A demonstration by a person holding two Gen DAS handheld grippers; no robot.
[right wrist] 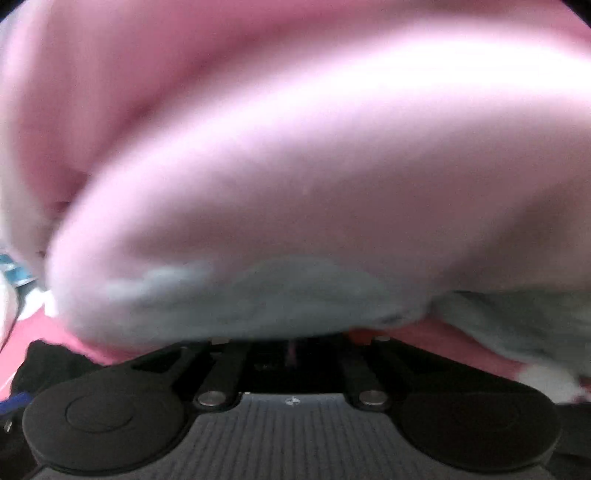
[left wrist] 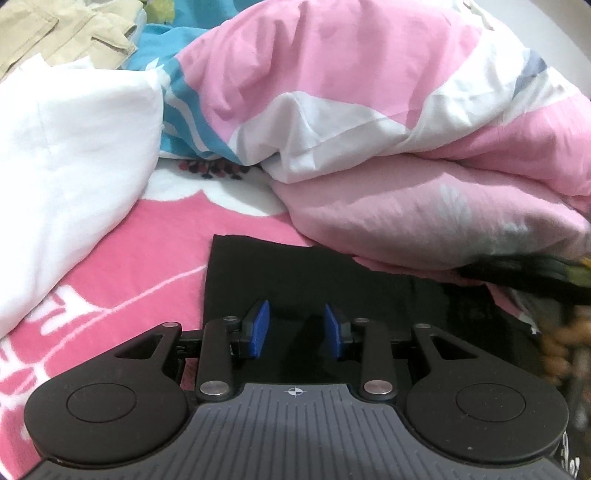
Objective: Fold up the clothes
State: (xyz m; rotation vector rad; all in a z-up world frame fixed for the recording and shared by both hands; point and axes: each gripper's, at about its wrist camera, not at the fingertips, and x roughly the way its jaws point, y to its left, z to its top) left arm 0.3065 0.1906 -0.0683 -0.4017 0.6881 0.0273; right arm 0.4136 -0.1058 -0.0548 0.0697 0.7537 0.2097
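Here, left claw [left wrist: 297, 326] agape, black garment [left wrist: 295, 280]

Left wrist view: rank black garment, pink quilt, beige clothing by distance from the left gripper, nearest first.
1. black garment, directly under and ahead of the open left gripper.
2. pink quilt, bunched ahead to the right.
3. beige clothing, far back at upper left.
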